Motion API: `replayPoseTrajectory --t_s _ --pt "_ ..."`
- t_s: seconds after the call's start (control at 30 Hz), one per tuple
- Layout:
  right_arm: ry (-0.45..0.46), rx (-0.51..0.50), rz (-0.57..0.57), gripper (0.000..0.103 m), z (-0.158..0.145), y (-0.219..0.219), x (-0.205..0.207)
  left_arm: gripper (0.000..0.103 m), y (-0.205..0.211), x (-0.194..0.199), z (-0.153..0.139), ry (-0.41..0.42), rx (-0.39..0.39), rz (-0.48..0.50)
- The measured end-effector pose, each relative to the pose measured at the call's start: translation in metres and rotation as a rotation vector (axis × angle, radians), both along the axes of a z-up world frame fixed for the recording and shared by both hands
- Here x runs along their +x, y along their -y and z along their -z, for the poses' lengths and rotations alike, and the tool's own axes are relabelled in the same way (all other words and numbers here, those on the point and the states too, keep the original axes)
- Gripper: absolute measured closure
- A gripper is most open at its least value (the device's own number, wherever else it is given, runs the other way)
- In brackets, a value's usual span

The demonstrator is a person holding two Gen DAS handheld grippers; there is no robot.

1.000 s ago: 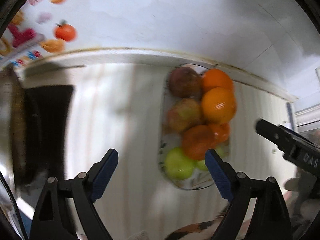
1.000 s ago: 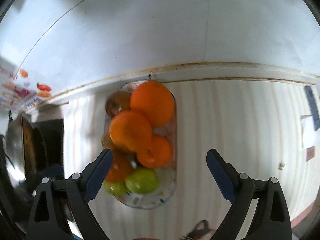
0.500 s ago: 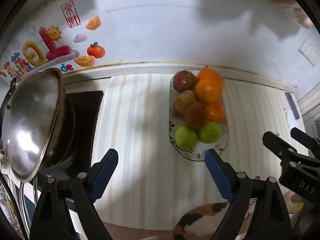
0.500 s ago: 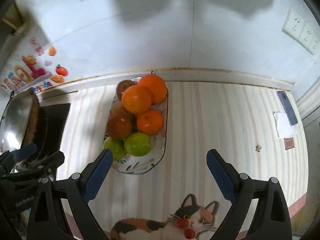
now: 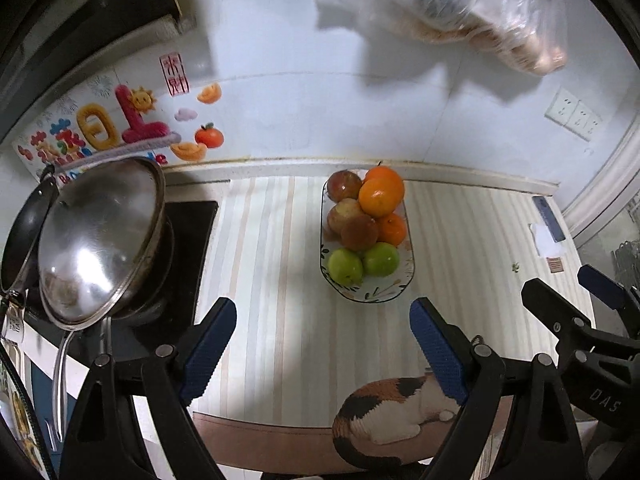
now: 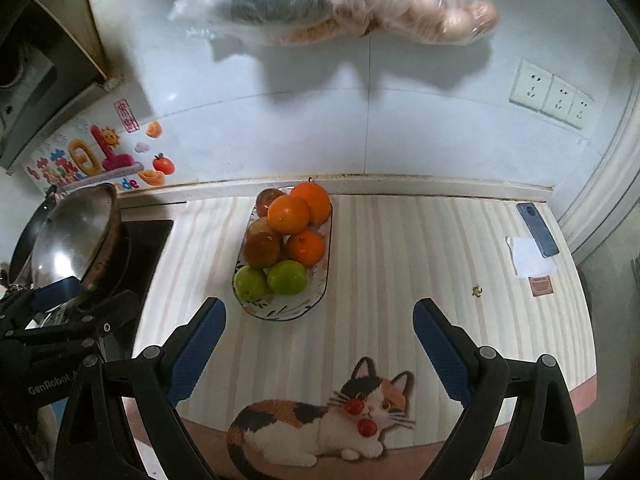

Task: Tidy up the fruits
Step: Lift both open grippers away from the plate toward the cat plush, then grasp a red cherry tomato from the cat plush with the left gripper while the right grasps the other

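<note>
— Where is the fruit?

— All of it sits in the oval patterned dish (image 6: 298, 307) on the striped counter mat (image 6: 400, 272), close to the back wall; two green fruits (image 6: 287, 277) lie at the near end, touching each other; behind them are a brownish fruit (image 6: 262, 249) and a small orange (image 6: 305, 247); a larger orange (image 6: 289, 214) rests on top of the pile, another orange (image 6: 316, 200) just behind it, a reddish apple (image 5: 344, 185) at the far left.

— And your grippers?

— My left gripper (image 5: 323, 344) is spread wide with nothing between its blue pads (image 5: 208, 348); my right gripper (image 6: 319, 346) is spread just as wide, also holding nothing; both hang above the mat, short of the dish, well apart from the fruit.

— What else is around?

— A steel wok (image 5: 100, 236) stands tilted on the black stove (image 5: 192, 256) to the left; a calico cat print (image 6: 320, 420) lies at the mat's near edge; a phone (image 6: 538, 229) and a white paper (image 6: 528, 256) lie at the far right.
</note>
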State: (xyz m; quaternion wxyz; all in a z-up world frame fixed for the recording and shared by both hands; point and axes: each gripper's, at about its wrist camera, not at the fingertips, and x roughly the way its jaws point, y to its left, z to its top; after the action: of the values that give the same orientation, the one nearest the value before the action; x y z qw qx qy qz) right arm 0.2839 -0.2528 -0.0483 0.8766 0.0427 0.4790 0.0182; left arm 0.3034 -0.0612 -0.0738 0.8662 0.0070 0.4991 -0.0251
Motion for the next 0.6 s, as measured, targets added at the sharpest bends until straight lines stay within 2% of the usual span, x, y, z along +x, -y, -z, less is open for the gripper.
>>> replayPoseTrajectory --t_s 0.13,0.33,0.6 --pt "0.033 0.0 0.002 0.006 -0.017 0.001 -0.02 0.014 0.001 -0.019 -0.014 0.028 -0.011 0.005" --pt "0.041 0.025 0.002 0.006 -0.027 0.0 -0.04 0.014 0.001 -0.038 -0.023 0.067 0.018 0.012" --pt "0.038 0.075 -0.003 0.006 -0.026 0.001 -0.045 0.014 0.0 -0.044 -0.019 0.051 0.005 0.014"
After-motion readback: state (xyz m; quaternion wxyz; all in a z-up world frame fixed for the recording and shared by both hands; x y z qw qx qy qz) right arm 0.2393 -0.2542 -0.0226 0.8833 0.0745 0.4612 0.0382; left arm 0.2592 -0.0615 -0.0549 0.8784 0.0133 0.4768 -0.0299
